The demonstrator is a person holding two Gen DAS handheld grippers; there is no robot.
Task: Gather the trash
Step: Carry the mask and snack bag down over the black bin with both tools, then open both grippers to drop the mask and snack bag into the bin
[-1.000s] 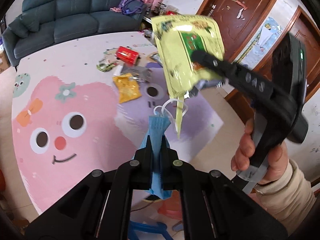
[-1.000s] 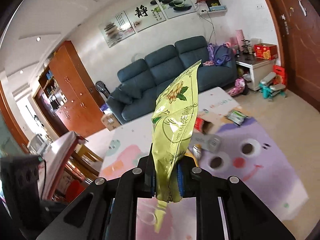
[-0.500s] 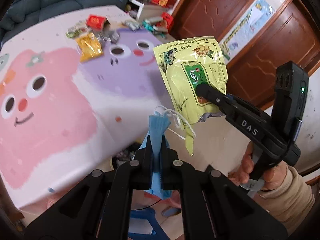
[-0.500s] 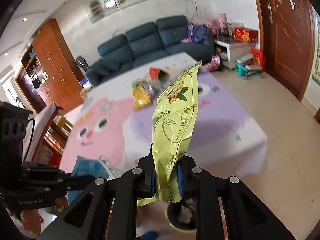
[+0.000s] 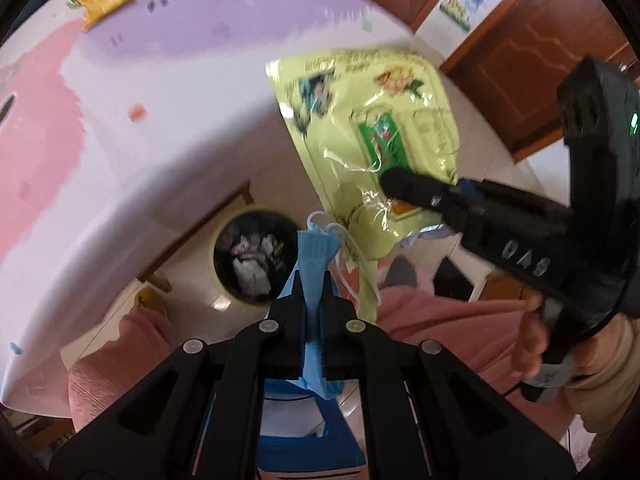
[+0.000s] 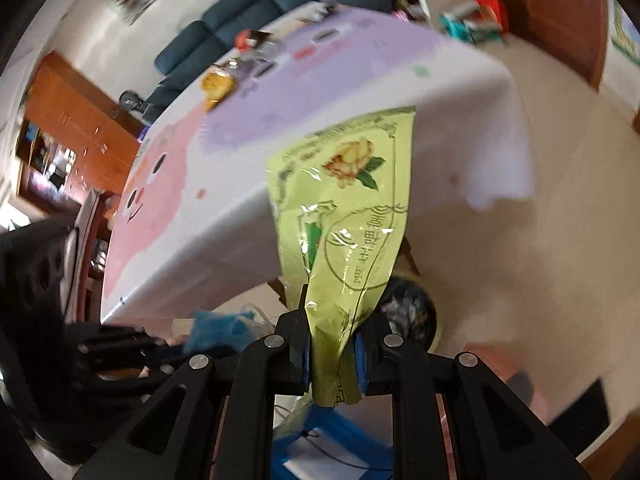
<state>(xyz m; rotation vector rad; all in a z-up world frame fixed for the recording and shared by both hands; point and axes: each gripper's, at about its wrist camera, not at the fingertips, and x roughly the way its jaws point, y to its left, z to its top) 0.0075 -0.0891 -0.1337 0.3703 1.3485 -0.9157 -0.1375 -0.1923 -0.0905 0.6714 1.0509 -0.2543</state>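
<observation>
My left gripper is shut on a blue face mask with white ear loops, held above the floor just right of a round trash bin that holds crumpled paper. My right gripper is shut on a yellow-green snack bag; the bag also shows in the left wrist view, to the right of the mask, with the right gripper's fingers clamped on it. The bin shows in the right wrist view partly behind the bag. The mask is blurred at lower left there.
The table with a pink and purple cartoon cloth overhangs the bin. More trash, a yellow packet and red wrappers, lies at its far end. A blue stool and pink-trousered knees are below. Wooden doors stand to the right.
Both grippers have swung down and off the table edge toward the floor. The trash bin has come into view, now just beyond the mask and behind the snack bag. Both grips are unchanged.
</observation>
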